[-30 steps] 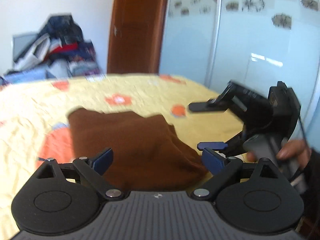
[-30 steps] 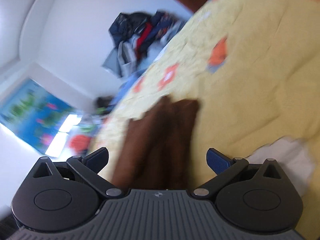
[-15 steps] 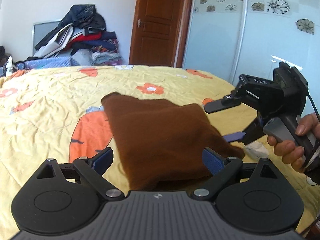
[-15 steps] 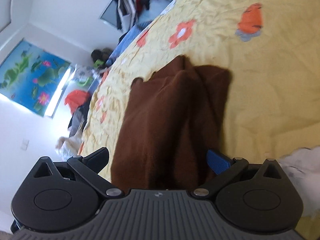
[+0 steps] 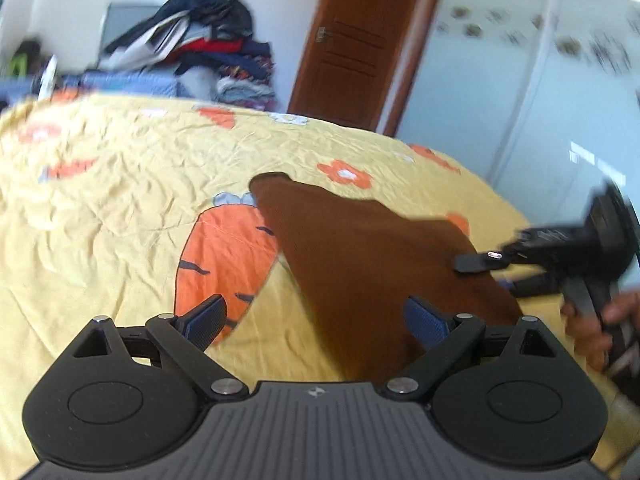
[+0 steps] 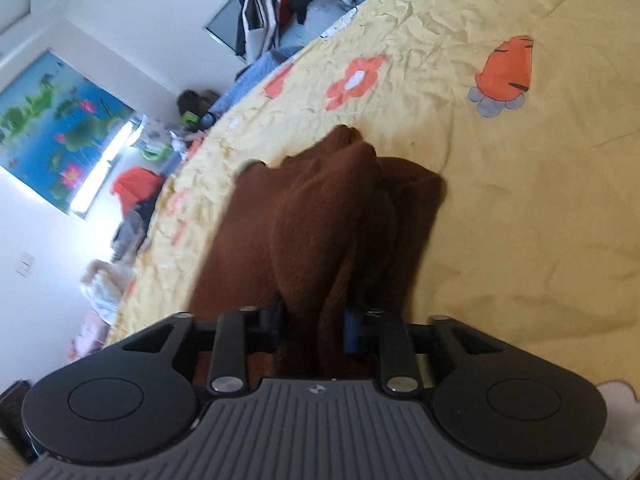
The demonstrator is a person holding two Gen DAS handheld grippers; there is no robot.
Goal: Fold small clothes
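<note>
Two hand-held grippers work over a brown garment (image 5: 372,256) lying on a yellow bedspread (image 5: 120,184) printed with orange carrots and flowers. The right gripper (image 6: 316,326) is closing, a bunched fold of the brown cloth between its blue pads and touching them. The left gripper (image 5: 316,316) stands wide open at the garment's near edge, gripping nothing. At far left, a heap of clothes (image 5: 192,52) is piled against the wall beside a wooden door (image 5: 356,48).
</note>
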